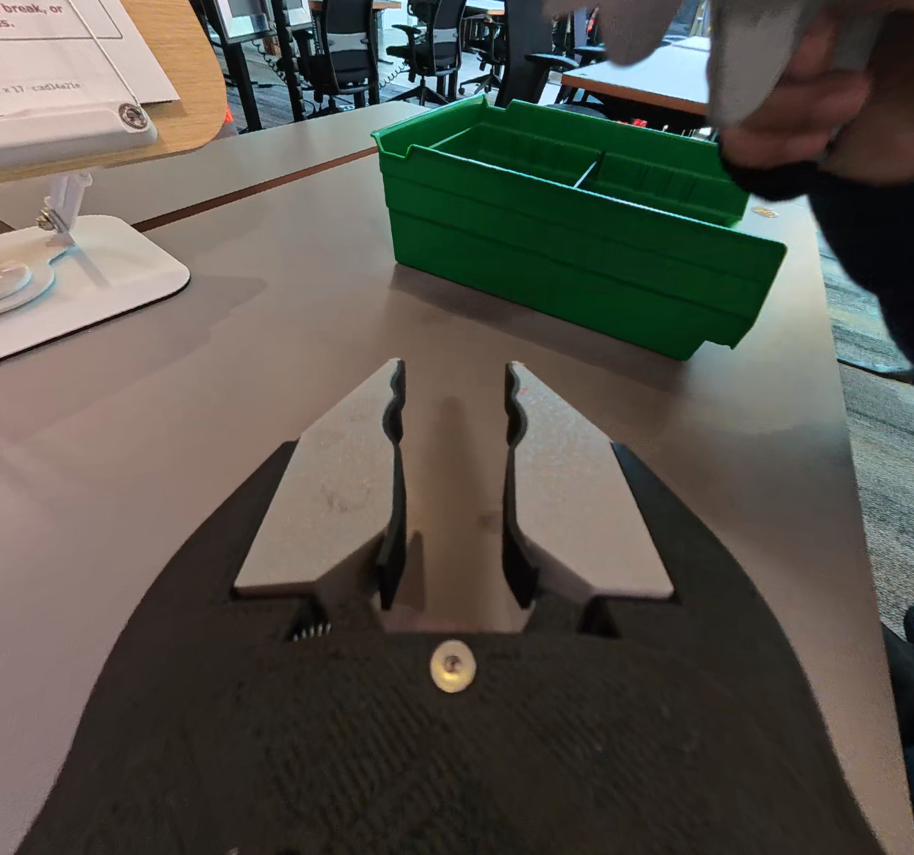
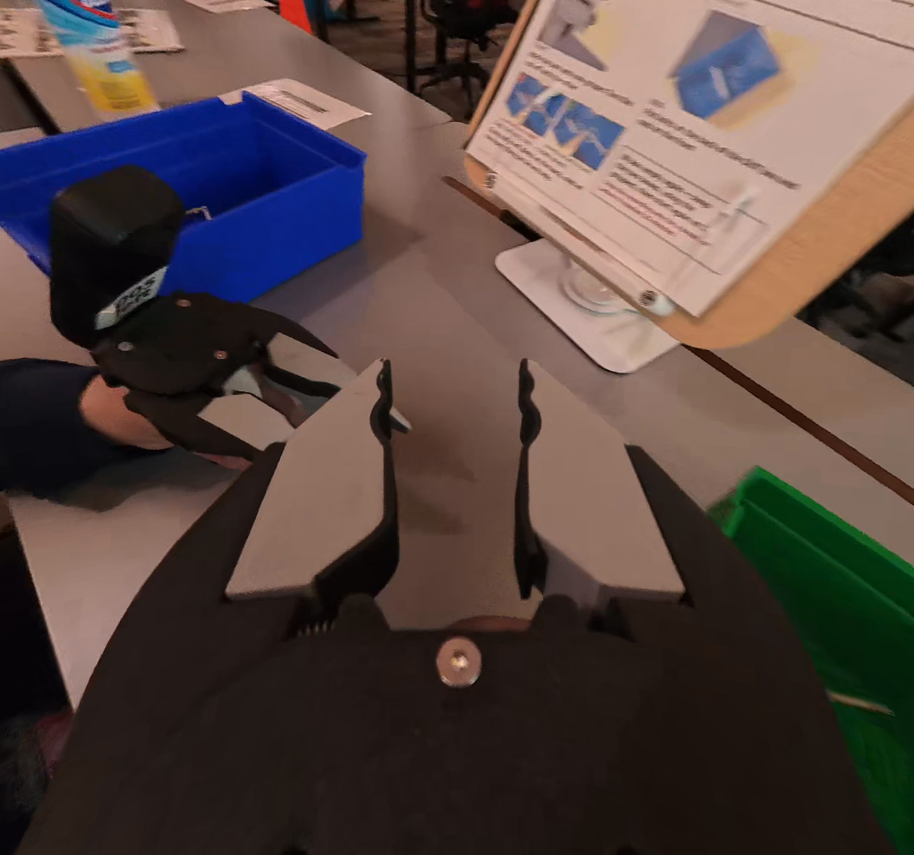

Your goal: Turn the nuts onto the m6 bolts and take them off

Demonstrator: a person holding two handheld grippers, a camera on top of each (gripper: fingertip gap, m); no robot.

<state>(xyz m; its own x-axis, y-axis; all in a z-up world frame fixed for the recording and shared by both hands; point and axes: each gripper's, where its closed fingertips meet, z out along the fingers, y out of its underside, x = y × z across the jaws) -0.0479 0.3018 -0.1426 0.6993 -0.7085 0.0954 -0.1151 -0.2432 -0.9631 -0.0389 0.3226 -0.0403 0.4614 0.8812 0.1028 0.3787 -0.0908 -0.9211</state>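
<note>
Seeing no nuts or bolts; probably hidden inside green plastic divided bin (image 1: 569, 258), centre-right. Left gripper (image 1: 455, 386) and right gripper (image 2: 452, 386) both spread, empty. Looks like the start: next, reaching in for a bolt.

Two bins (image 2: 277, 188) (image 2: 816, 584), seemingly two grippers (image 2: 452, 386) (image 2: 277, 371).

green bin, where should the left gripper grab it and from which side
Probably the near long wall's top rim of the green bin, coming from above. That rim is a thin upright edge facing the open left gripper, whose gap looks far too narrow for the bin's body.
</note>
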